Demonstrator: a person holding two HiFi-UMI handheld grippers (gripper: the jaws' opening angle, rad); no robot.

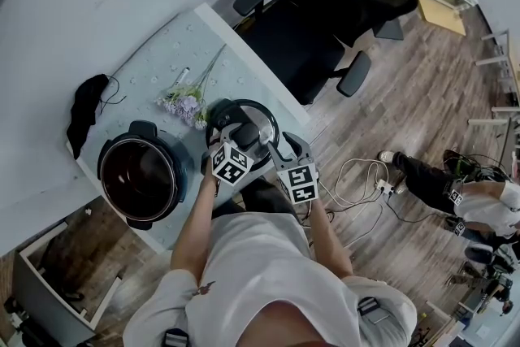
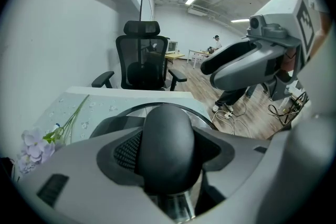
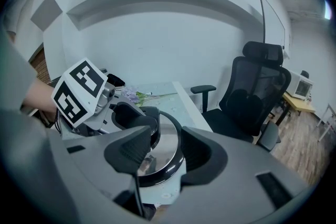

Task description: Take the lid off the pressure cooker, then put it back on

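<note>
Head view, lid (image 1: 262, 113) level, knob (image 2: 168, 139) up, left gripper (image 2: 167, 162) clamped on knob, right gripper (image 3: 163, 148) apart.

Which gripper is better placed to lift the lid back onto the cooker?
The left gripper: its jaws are closed on the knob of the lid, and the cooker stands left of it. The right gripper straddles the lid's rim, jaws apart.

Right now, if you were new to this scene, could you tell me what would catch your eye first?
The pressure cooker stands open at the near left of the table, its lid off and to its right. The left gripper is clamped on the lid's black knob, while the right gripper straddles its rim. Purple flowers lie just beyond them.
</note>
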